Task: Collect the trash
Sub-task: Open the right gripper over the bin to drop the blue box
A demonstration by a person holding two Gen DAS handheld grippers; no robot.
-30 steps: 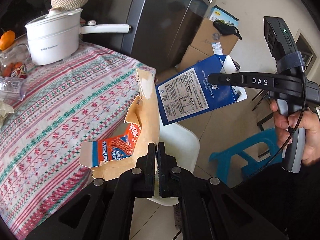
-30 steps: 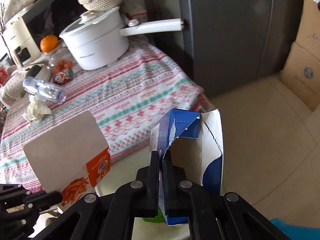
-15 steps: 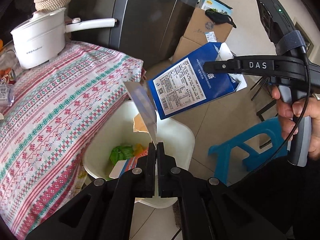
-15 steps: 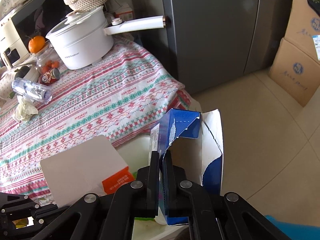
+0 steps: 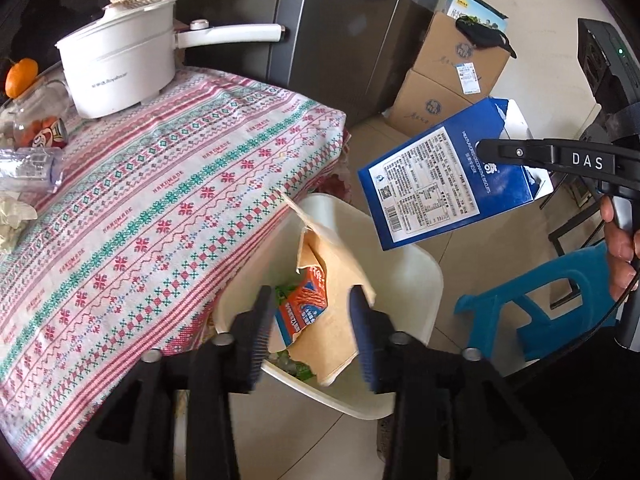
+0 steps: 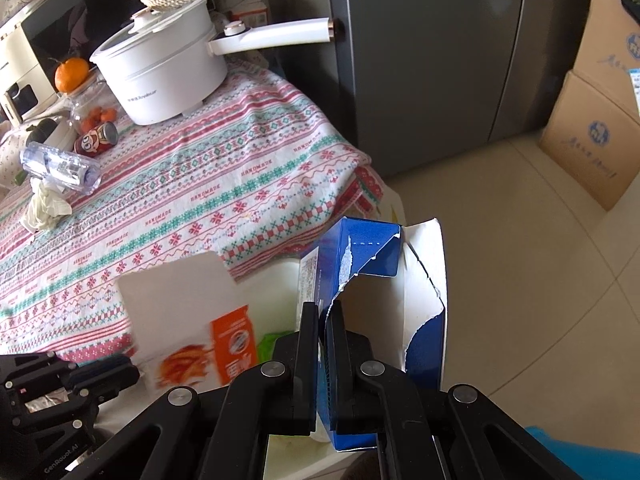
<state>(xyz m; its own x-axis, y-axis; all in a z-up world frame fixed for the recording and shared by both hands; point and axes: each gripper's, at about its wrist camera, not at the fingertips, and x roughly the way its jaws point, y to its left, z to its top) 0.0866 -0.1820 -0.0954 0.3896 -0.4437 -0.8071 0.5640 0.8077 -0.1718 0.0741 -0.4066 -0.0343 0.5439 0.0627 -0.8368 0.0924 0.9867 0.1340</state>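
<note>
A torn orange-and-brown carton [image 5: 332, 264] hangs loose between the jaws of my left gripper [image 5: 311, 296], which are opening, and the pads no longer pinch it. It tips into the white bin [image 5: 404, 264] on the floor beside the table; green scraps lie inside. The right wrist view shows the same carton [image 6: 188, 320] blurred over the bin. My right gripper [image 6: 323, 312] is shut on the torn wall of a blue carton [image 6: 368, 252], held in the air right of the bin and above it. That blue carton [image 5: 436, 176] shows its label in the left wrist view.
The table [image 5: 168, 200] with a patterned cloth carries a white pot [image 5: 120, 64], a clear plastic bottle [image 6: 60, 166], a red can [image 6: 98, 140] and a crumpled tissue [image 6: 46, 206]. A blue stool [image 5: 552, 296] and cardboard boxes [image 5: 452, 76] stand on the floor by a dark fridge [image 6: 432, 48].
My left jaws went from shut on the orange-and-brown carton to spread apart, and the carton has dropped lower into the bin. The right gripper keeps its hold on the blue carton.
</note>
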